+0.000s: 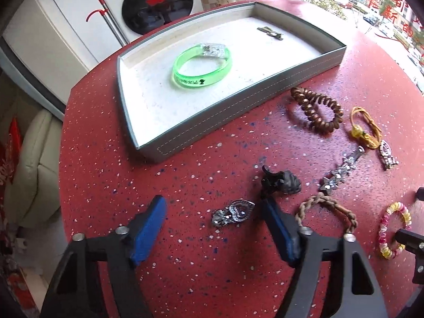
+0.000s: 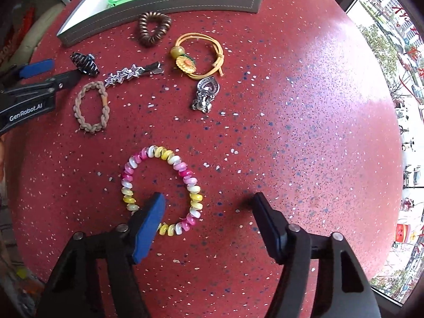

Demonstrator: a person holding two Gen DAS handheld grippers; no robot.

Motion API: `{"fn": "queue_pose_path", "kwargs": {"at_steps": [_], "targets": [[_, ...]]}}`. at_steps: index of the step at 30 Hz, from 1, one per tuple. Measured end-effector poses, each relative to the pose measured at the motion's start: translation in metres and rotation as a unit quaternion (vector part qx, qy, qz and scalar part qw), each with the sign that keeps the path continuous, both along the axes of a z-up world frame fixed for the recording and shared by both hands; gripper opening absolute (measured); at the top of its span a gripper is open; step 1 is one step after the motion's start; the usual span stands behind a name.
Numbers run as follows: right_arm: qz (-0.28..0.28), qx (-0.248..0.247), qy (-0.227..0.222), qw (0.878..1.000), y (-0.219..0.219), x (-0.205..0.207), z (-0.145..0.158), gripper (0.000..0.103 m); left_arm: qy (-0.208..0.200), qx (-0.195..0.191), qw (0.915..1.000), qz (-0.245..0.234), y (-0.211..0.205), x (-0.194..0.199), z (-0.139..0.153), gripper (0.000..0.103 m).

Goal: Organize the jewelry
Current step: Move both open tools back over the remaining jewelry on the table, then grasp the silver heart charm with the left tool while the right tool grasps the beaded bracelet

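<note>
- My left claw [image 1: 213, 218] hangs over the red speckled table [image 1: 185, 265], its blue pads spread, with a silver heart-shaped clip [image 1: 233, 214] lying between them; neither pad touches it.
- Beyond that clip, nearer the tray, a black ridged hair clip [image 1: 282, 181] lies just past my right-hand pad.
- The grey tray [image 1: 238, 98] with its white lining is my landmark: inside it rest a green translucent bangle [image 1: 202, 65] near the middle and a small dark metal charm [image 1: 270, 31] toward the far corner.
- On the table in front of the tray, left to right: a beige braided band [image 1: 326, 212], a silver star hair clip [image 1: 341, 171], a brown spiral hair tie [image 1: 315, 110] closest to the tray wall, a yellow cord bracelet with a flower bead [image 1: 364, 127], and a second silver heart clip [image 1: 387, 153] touching that cord's end.
- My right claw [image 2: 209, 206], farthest from the tray, points down with its pads apart.
- Its left pad stands inside the ring of a pink, yellow and white beaded bracelet [image 2: 161, 188]; the right pad stands outside, so the bracelet's right side lies between them, not pinched.
</note>
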State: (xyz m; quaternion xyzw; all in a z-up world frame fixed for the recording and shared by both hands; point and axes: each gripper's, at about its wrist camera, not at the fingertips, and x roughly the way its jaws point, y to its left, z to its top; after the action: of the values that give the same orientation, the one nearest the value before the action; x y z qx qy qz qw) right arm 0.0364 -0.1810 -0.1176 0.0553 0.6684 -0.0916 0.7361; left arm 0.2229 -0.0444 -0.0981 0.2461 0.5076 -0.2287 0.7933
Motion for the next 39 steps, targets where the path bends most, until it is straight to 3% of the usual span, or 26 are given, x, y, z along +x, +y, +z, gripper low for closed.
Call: {"fn": "queue_pose_path", "kwargs": {"at_steps": [3,5,7,10,12,23,37,39], "targets": [[0.002,0.001,-0.004,1.0,0.009,0.001,0.003,0.056,-0.004,0.003,1.0,-0.006,-0.003,-0.004,0.0,0.079],[0.002,0.0,-0.007,1.0,0.018,0.004,0.007,0.051,0.0,-0.002,0.9999,-0.01,-0.004,-0.007,0.001,0.073],[-0.002,0.002,-0.009,1.0,0.021,0.004,0.009,0.047,0.002,-0.003,0.9999,-0.016,-0.007,-0.011,0.002,0.059],[-0.001,0.003,-0.009,1.0,0.025,0.009,0.017,0.028,0.001,0.004,0.9998,-0.021,-0.01,-0.015,0.002,0.048],[0.003,0.001,-0.009,1.0,0.028,0.009,0.018,0.01,0.01,-0.003,0.9997,-0.024,-0.013,-0.018,0.002,0.038],[-0.024,0.04,-0.033,0.998,0.007,-0.006,0.035,0.01,0.016,-0.008,0.9998,-0.007,-0.006,-0.03,0.007,0.036],[-0.046,0.075,-0.075,0.993,-0.027,0.004,0.074,0.01,0.032,-0.05,0.9977,0.032,0.015,-0.021,0.019,0.036],[-0.049,0.08,-0.081,0.992,-0.036,0.007,0.067,0.01,0.036,-0.056,0.997,0.039,0.016,-0.019,0.022,0.036]]}}
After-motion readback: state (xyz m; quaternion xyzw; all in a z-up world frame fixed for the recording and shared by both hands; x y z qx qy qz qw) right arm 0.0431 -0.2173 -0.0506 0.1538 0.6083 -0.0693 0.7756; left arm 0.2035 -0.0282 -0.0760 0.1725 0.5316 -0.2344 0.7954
